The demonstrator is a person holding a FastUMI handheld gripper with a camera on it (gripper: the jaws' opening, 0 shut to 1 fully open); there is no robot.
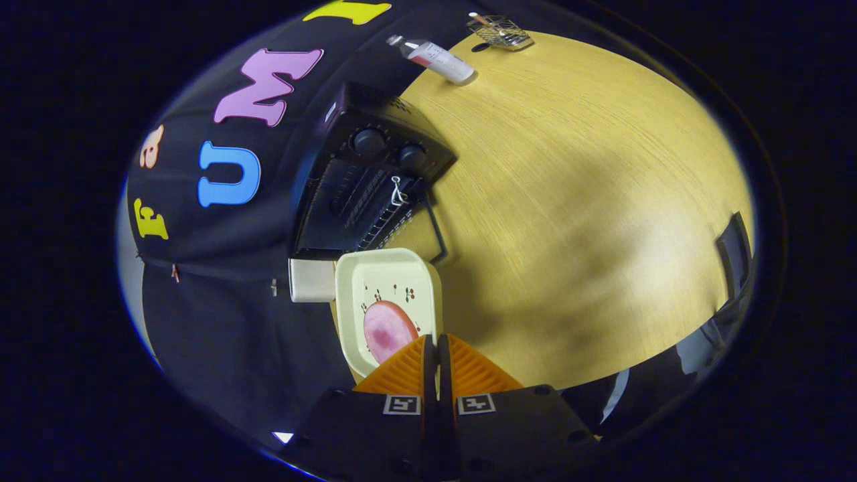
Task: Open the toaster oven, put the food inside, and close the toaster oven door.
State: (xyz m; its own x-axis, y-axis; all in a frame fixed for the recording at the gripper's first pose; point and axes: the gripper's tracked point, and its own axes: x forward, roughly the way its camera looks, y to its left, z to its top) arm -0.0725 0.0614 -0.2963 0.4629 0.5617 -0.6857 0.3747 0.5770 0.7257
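Orange gripper [437, 348] fingers closed on plate [428, 281] rim, ham [387, 330] on it; oven [365, 181] door open beyond.

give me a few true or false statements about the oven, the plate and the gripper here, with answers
1. The orange gripper fingers are closed on the rim of the cream square plate. True.
2. The black toaster oven has its door shut. False: the door hangs open, racks showing.
3. The pink round slice of food lies on the plate. True.
4. The plate is already inside the oven. False: it is held just in front of it.
5. A white tube lies on the wooden table beyond the oven. True.
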